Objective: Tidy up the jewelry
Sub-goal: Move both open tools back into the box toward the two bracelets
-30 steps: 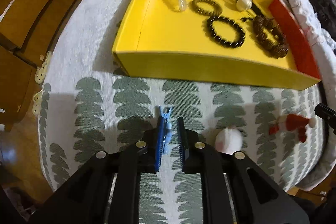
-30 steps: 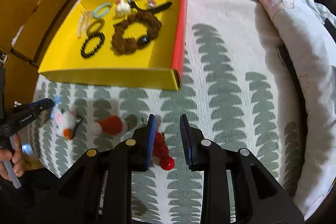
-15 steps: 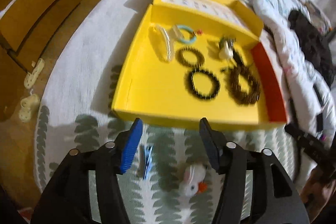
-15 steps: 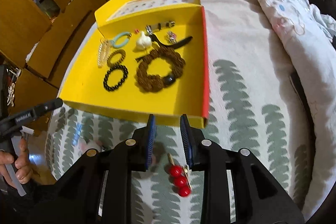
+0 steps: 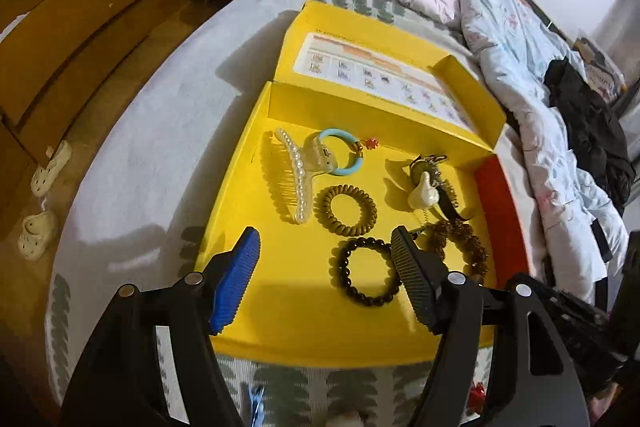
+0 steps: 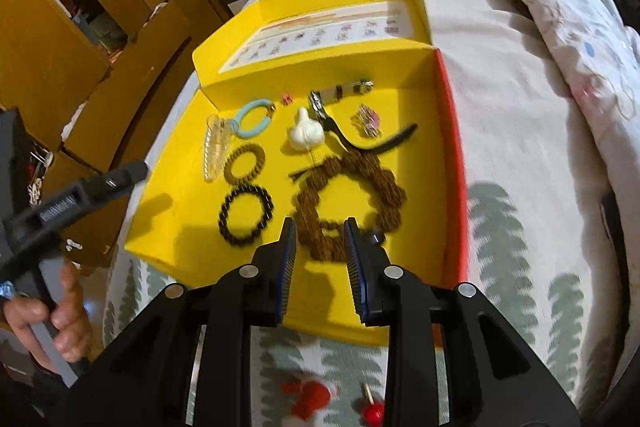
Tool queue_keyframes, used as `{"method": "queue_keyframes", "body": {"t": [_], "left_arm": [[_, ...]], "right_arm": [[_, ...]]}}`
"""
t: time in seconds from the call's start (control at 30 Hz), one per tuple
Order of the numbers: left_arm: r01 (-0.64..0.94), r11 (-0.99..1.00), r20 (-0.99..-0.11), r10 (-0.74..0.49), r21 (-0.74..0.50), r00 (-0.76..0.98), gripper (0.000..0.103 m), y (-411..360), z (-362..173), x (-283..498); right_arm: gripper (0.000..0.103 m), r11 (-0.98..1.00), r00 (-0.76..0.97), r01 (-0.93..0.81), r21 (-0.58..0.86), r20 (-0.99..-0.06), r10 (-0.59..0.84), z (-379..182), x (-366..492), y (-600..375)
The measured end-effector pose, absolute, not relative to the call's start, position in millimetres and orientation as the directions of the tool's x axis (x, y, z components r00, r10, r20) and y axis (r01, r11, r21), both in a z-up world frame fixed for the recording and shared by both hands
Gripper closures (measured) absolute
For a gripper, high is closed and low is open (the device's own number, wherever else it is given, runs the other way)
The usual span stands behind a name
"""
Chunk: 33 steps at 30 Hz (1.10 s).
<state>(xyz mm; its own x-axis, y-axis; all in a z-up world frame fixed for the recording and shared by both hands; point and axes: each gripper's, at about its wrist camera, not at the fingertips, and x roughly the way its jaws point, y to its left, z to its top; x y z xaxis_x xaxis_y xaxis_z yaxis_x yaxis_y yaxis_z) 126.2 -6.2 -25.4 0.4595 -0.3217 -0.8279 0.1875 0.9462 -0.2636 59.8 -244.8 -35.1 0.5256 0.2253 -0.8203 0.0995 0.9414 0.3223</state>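
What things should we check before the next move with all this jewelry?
1. Left hand-held gripper empty: ok. Its jaws have just been opening and nothing is between them.
2. Right hand-held gripper empty: ok. The jaws stand a little apart with nothing between them.
3. Room in the yellow box: ok, the near left part is bare.
4. Everything packed: not ok. The blue clip and red bead pin lie on the bedspread.
5. Blue clip easy to grab: cannot tell, it is mostly cut off at the picture's edge.

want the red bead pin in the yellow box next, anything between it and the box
Only the near wall of the yellow box rises between the red bead pin and the box floor; the strip behind it, before the brown bracelet, is bare.
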Motion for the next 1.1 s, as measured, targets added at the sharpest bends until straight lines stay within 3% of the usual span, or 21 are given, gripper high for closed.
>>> {"method": "queue_keyframes", "body": {"t": [0.63, 0.77, 1.1], "left_arm": [[0.155, 0.958, -0.867, -0.286, -0.243, 0.407, 0.035, -12, -60, 161], [0.187, 0.956, -0.881, -0.282, -0.226, 0.379, 0.035, -20, -63, 158], [0.269, 0.939, -0.921, -0.285, -0.214, 0.265, 0.035, -46, -77, 145]], "right_arm": [[0.074, 0.951, 0.499, 0.117, 0.287, -0.845, 0.194, -53, 98, -254], [0.074, 0.970, 0.472, 0.127, 0.208, -0.873, 0.125, -57, 98, -252], [0.073, 0.979, 0.387, 0.020, 0.203, -0.904, 0.180, -70, 98, -213]]}}
